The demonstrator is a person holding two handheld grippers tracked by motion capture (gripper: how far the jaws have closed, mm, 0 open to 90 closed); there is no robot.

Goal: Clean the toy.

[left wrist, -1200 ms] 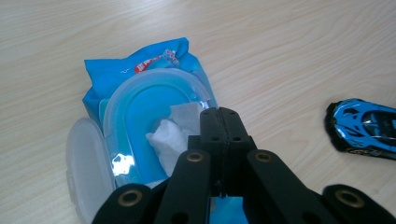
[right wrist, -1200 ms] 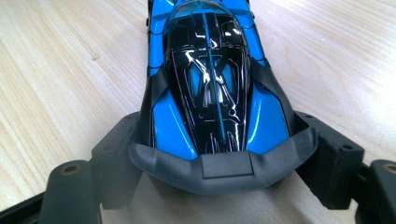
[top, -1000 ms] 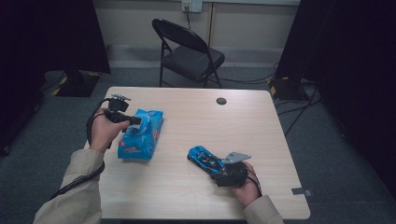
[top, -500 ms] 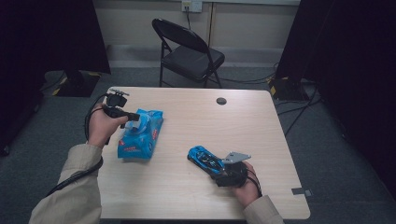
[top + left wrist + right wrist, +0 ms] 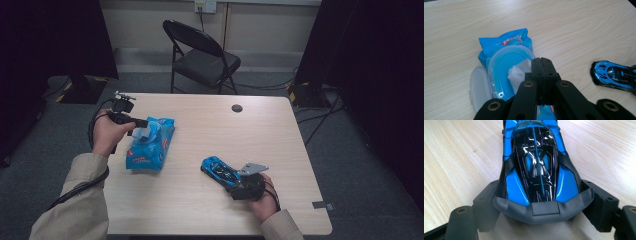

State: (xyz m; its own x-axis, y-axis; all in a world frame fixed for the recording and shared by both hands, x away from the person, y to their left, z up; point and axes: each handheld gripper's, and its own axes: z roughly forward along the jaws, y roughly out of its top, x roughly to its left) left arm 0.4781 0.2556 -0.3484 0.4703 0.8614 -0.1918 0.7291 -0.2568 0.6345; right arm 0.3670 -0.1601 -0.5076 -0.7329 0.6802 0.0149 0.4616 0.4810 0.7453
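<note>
wipes pack [image 5: 504, 42]: blue, lid flipped open, mid-left | left gripper [image 5: 541, 61]: jaws together on white wipe [image 5: 520, 72] | right gripper [image 5: 541, 205]: clamped on glossy blue toy car [image 5: 536, 165]

Blue wipes pack [image 5: 506, 43], centre left of the left gripper view: a red-and-white printed label near its upper end, lettering too blurred to read. Same pack [image 5: 150, 145] in the high view: print illegible.

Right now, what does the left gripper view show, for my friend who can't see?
Shut black tongs pinch a white wipe poking from an open blue wipes pack on a wooden table. A blue toy car sits at the right.
</note>
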